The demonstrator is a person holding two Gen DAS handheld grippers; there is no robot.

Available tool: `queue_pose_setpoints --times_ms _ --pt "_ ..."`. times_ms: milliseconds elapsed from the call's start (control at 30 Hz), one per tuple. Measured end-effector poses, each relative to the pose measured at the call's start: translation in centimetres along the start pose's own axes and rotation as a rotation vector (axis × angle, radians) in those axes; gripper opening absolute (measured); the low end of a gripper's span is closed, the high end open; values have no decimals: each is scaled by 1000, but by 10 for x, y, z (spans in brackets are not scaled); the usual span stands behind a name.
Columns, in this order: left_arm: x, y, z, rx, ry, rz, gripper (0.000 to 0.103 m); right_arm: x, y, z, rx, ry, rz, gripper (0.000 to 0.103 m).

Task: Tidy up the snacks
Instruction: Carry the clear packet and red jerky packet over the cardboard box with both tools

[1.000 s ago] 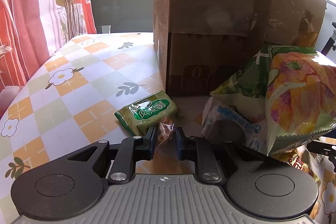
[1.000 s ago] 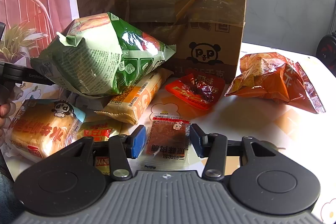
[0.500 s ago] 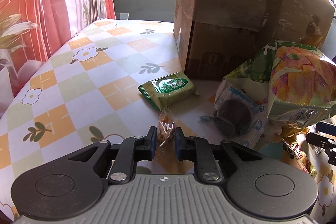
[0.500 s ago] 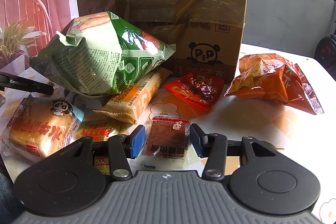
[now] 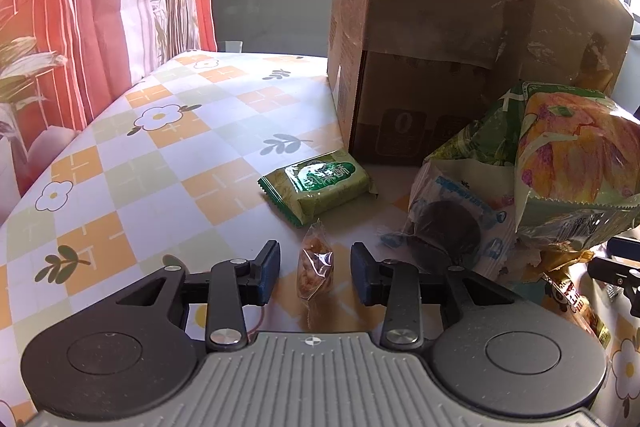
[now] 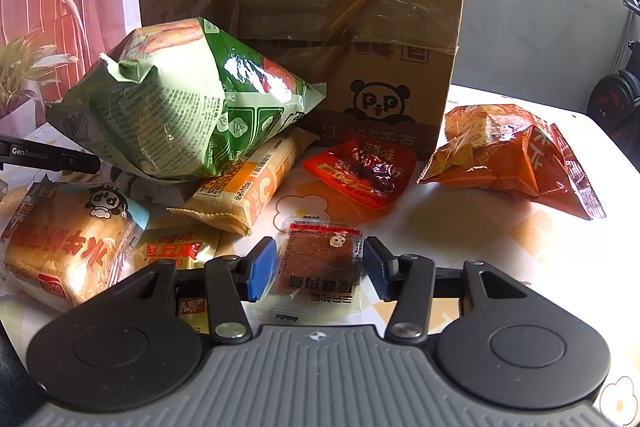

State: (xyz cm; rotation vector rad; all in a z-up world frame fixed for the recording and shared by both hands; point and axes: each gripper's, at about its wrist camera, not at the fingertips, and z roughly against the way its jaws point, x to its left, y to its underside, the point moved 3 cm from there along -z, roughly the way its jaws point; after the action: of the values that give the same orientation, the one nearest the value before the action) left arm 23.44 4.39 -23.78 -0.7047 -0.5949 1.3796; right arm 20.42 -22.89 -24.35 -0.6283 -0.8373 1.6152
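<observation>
Left gripper (image 5: 315, 273) just opened, jaws now released and standing clear on either side of a small clear candy packet (image 5: 315, 267) lying on the bench (image 5: 120, 167), no pad touching it. Just beyond that packet, a green biscuit packet (image 5: 320, 185) flat on the floral cloth, near the front corner of the cardboard box (image 5: 452, 39). Right of the biscuit packet, against the box front, a blue-printed wrapper with a dark round cookie (image 5: 448, 231), with a big green chip bag (image 5: 560, 155) resting on top of it. Right gripper (image 6: 320, 269) with jaws parted around a square clear packet of dried meat (image 6: 320, 267); right pad touching or nearly touching the packet's edge, left pad a sliver off, so no firm clench to be read, and cannot tell whether truly gripped. In front of the box in that view: red pouch (image 6: 360, 171), orange chip bag (image 6: 516, 159) off to the right of the box, yellow-orange bar packet (image 6: 248, 195) under the green bag, bread loaf in wrapper (image 6: 64, 247) at far left, well away from the box.
</observation>
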Motion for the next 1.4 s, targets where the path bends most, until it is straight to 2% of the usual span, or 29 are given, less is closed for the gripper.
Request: queue_pose_setpoints --times_ms 33,100,133,300,467,533,700,1000,1167,1400 --pt "-1 1 0 -1 -4 -10 39 0 0 0 0 0 1 52" --pt "-3 3 4 -6 -17 -26 22 0 0 0 -1 -1 2 52" --pt "-4 3 4 -7 -8 -26 19 0 0 0 -2 -2 1 52" --pt "-8 4 7 -13 -15 -51 19 -1 0 0 -3 -9 -7 54" --pt "-8 3 15 -12 15 -12 19 -1 -1 0 -2 -22 -10 55" --pt "-11 4 20 -25 21 -19 19 0 0 1 -4 -18 -8 53" --pt "-16 4 31 -51 23 -25 19 5 2 6 -21 -21 16 42" --pt "-17 5 39 -53 26 -8 19 -1 -2 25 -90 -6 -34 42" --pt "-11 -12 54 -115 1 8 19 -9 -12 39 -155 -2 -64 42" --pt "-11 -61 89 -255 18 -4 19 -35 -52 68 -302 16 -111 42"
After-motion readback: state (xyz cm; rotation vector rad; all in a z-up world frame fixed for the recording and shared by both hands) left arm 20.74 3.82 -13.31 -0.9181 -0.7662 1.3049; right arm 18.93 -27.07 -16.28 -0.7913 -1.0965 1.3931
